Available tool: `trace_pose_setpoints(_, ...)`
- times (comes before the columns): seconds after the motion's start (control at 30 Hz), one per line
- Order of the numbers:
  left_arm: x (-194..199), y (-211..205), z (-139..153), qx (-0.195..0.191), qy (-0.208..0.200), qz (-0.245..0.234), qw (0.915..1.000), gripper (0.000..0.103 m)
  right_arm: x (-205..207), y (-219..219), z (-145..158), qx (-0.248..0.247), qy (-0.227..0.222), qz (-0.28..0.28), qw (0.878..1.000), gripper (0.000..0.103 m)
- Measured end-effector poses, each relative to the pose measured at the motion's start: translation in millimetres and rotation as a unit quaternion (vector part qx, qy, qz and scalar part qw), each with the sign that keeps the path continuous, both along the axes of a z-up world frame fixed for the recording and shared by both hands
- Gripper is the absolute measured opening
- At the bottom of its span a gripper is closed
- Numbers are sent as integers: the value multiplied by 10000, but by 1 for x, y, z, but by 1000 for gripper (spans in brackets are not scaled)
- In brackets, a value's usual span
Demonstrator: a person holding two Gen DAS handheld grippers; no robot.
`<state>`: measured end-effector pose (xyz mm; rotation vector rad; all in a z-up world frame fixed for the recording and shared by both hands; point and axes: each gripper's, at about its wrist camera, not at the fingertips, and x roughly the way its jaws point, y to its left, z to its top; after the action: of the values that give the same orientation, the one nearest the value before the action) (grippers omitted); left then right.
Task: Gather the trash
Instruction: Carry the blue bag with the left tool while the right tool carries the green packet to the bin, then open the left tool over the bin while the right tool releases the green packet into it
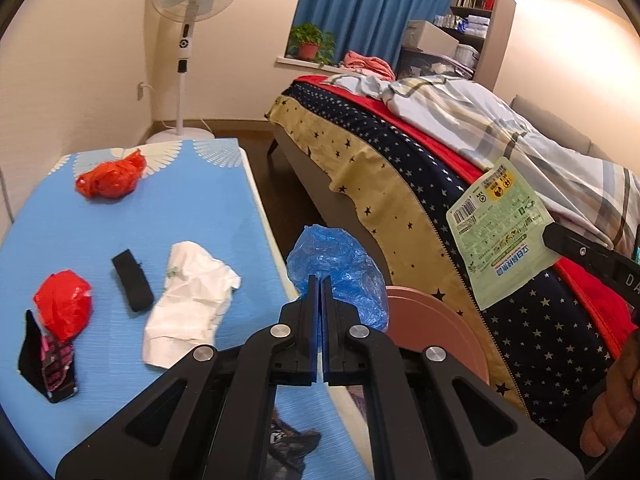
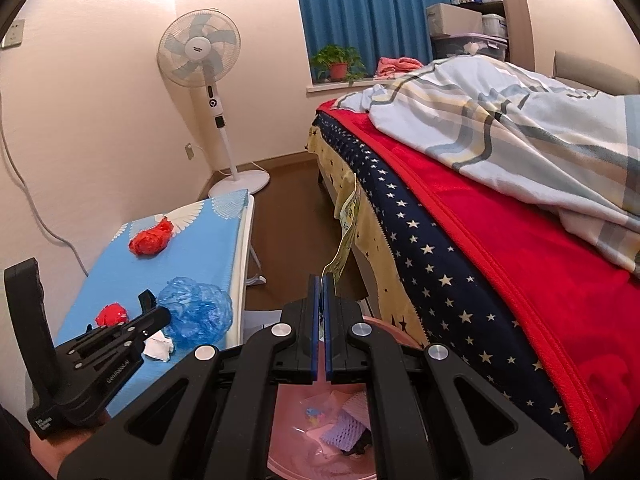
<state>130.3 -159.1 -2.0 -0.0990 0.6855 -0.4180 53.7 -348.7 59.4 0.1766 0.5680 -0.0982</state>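
Note:
My left gripper (image 1: 320,280) is shut on a crumpled blue plastic bag (image 1: 340,276), held off the right edge of the blue table (image 1: 160,216); the bag also shows in the right wrist view (image 2: 196,312). My right gripper (image 2: 321,278) is shut on a green printed pouch (image 1: 500,232), seen edge-on in its own view (image 2: 346,236), above the pink bin (image 2: 296,452). The bin's rim (image 1: 440,332) lies below both grippers. On the table lie two red crumpled wrappers (image 1: 110,178) (image 1: 64,304), a white paper bag (image 1: 188,304), a black strip (image 1: 132,280) and a black-pink wrapper (image 1: 48,364).
A bed (image 1: 400,184) with star-pattern sheets, red blanket and plaid duvet fills the right. A standing fan (image 1: 188,40) is at the far wall, with brown floor between table and bed. The bin holds several scraps, including white foam netting (image 2: 348,420).

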Motion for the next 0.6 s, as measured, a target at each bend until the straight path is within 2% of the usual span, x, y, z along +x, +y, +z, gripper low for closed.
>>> trace_pose_setpoints(0.43,3,-29,-21,60,243,-352,9991,1,6,-2,-12,35,309,-5,9995,2)
trace_pose_setpoints(0.6,3,-41,-30,47,451,-647,9969,1,7,-6,-15,109,379,-39,9992,4)
